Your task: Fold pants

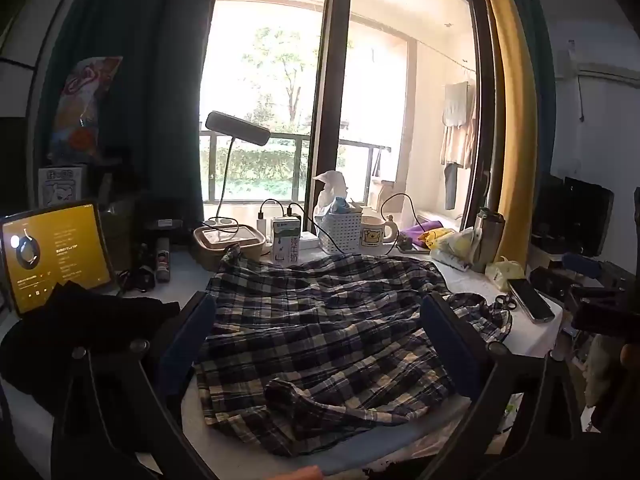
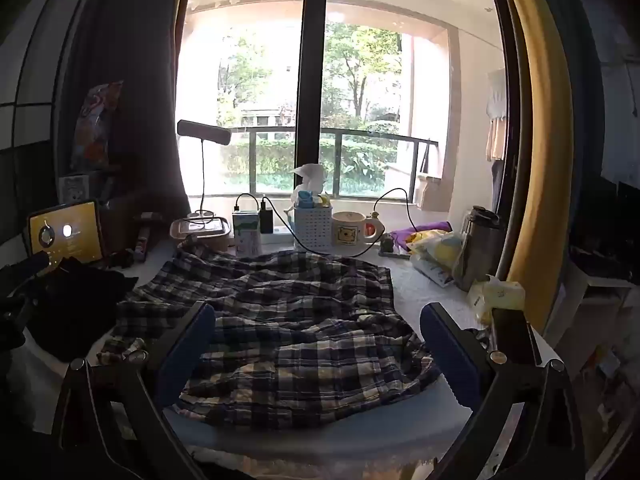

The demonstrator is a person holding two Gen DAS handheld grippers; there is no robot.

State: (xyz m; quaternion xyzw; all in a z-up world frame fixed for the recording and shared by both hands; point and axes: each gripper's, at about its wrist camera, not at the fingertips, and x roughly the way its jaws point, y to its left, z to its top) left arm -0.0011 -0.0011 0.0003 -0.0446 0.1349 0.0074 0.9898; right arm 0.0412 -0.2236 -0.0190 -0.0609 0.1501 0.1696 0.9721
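Observation:
Plaid pants [image 1: 320, 332] in dark blue, white and tan lie crumpled and spread over the white desk [image 1: 532, 336]. They also show in the right wrist view [image 2: 296, 328]. My left gripper [image 1: 318, 312] is open and empty, held above the near part of the pants, its blue pads [image 1: 188, 344] wide apart. My right gripper [image 2: 318, 320] is open and empty too, above the near edge of the pants. Neither gripper touches the fabric.
A black garment [image 1: 80, 328] lies at the left by a lit tablet [image 1: 56, 252]. Along the back stand a lamp [image 1: 236, 128], food box [image 1: 228, 240], milk carton [image 1: 286, 246], white basket [image 1: 340, 228], mug [image 1: 374, 232] and flask [image 1: 486, 240]. A phone [image 1: 530, 300] and scissors [image 1: 506, 302] lie at the right.

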